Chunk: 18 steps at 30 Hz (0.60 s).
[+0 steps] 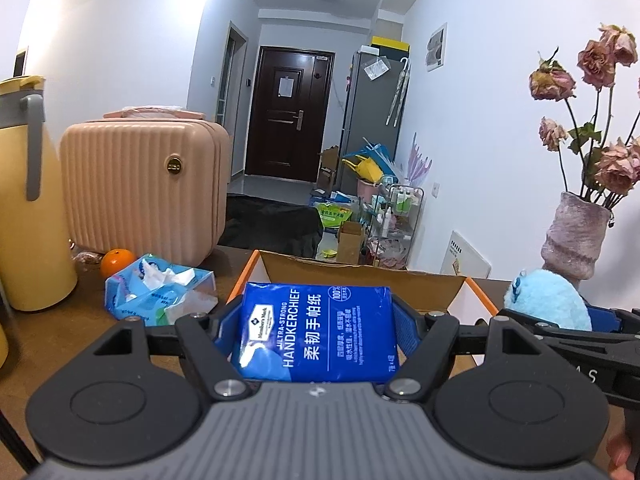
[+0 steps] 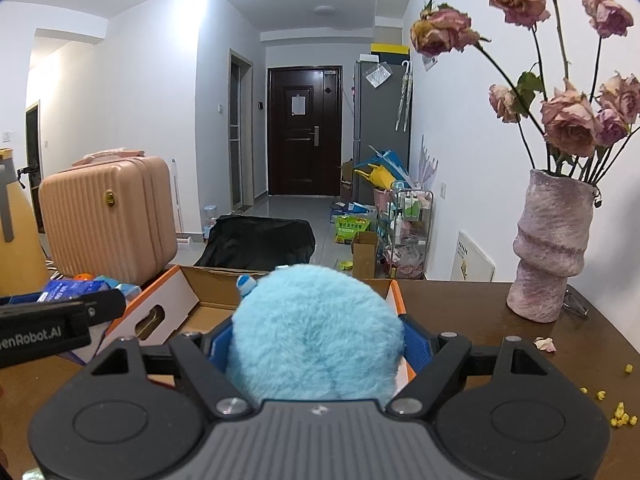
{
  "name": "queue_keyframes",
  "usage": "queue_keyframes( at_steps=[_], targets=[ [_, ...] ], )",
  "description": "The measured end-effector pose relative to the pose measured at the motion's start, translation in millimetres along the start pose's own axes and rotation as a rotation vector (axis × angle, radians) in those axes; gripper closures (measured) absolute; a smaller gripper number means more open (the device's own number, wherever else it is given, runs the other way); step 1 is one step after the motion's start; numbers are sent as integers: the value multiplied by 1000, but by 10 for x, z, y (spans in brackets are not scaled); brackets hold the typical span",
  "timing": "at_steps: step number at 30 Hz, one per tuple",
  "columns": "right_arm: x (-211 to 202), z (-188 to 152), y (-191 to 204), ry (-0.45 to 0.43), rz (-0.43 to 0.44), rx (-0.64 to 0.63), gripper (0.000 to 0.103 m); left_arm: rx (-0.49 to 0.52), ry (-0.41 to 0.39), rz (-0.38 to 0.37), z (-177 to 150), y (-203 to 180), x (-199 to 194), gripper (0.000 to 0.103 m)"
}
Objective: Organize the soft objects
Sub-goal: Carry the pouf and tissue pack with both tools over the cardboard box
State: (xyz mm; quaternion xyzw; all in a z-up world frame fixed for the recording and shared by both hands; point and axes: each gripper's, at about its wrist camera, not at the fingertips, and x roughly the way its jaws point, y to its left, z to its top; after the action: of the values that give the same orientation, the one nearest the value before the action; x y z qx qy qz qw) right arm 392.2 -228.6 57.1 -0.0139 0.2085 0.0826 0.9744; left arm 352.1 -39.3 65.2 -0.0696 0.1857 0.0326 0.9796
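Suitcase [image 1: 140,188] and open tissue pack [image 1: 160,290] sit left on the counter [image 2: 480,320]. Left tool [image 1: 316,332] clamps a blue handkerchief packet [image 1: 316,332] over the cardboard box [image 1: 360,270]; right tool [image 2: 316,344] squeezes a fluffy blue toy [image 2: 316,332] above that box, vase [image 2: 552,248] beyond.

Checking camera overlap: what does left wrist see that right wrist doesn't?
Left wrist only: the left gripper shut on the blue handkerchief pack, the label readable, and the opened tissue pack fully in sight.

Right wrist only: the right gripper shut on the fluffy blue plush, yellow crumbs on the table.

Both: the open cardboard box, pink suitcase, vase of dried roses.
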Motion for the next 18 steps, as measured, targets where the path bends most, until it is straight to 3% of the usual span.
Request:
queue_keyframes(
  at_steps=[18],
  targets=[
    [702, 63, 75, 102, -11, -27, 22, 1, 41, 43, 108, 66, 626, 29]
  ],
)
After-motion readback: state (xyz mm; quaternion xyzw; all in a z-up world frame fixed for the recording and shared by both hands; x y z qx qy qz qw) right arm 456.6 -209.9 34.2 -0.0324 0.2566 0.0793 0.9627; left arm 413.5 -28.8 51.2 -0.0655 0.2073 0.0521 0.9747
